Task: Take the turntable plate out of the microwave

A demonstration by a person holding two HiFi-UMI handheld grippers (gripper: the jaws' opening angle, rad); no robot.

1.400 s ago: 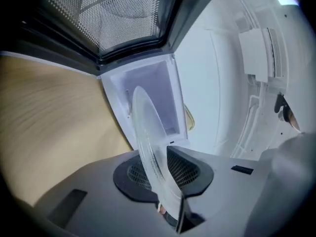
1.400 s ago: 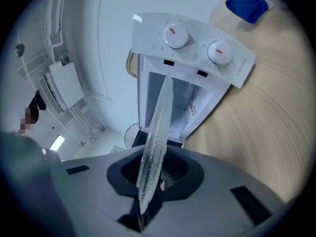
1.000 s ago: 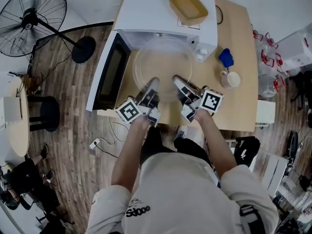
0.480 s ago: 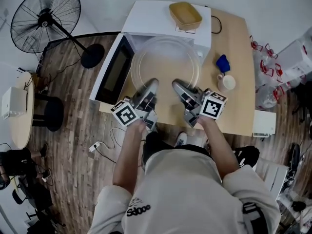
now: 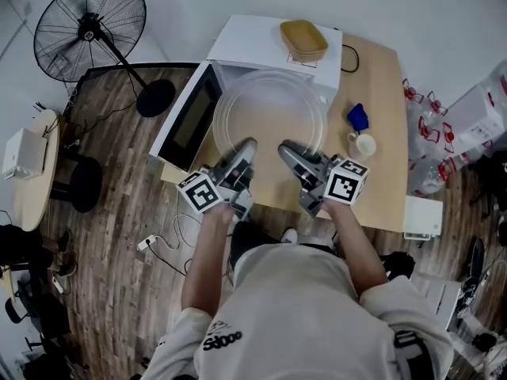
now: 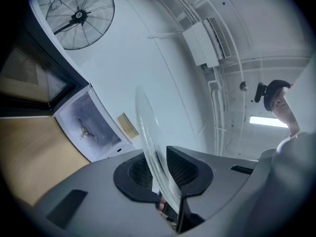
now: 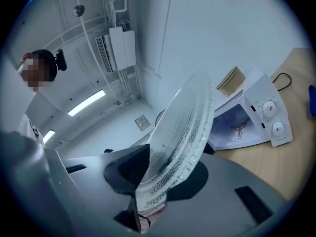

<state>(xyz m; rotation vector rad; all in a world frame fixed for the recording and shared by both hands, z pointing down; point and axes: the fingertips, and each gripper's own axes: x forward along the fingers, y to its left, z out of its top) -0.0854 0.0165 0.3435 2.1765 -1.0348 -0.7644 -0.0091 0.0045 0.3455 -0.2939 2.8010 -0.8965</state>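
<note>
A: Turntable plate [image 5: 269,115], where is it?
B: Out of the oven, in the air before the open cavity, held by its near rim. The left gripper [image 5: 244,150] is clamped on the rim's left part. The right gripper [image 5: 288,152] has the rim between its jaws, pads on the glass, and those jaws are opening.
A: Anything to read close by?
B: Black-and-white square markers on both grippers' cubes. Print on the person's shirt [image 5: 224,340], too blurred to read.
A: What is the plate like?
B: Clear glass, round, with a raised lip and a pebbled band near the edge.
A: Room around it?
B: Under it, bare wooden table [image 5: 384,180] up to the front edge. To the right, apart from the plate, a white cup [image 5: 364,144] and a blue thing [image 5: 358,117]. To the left the microwave door [image 5: 188,119] stands swung wide.
A: Farther?
B: The white microwave [image 5: 253,42], a three-armed hub [image 6: 85,131] on its cavity floor, two dials [image 7: 269,107] on the front panel. On top sits a tan oval tray [image 5: 303,38] over a small label, unreadable. Beyond the door, a black standing fan [image 5: 89,28] on wood-plank floor [image 5: 119,236].
</note>
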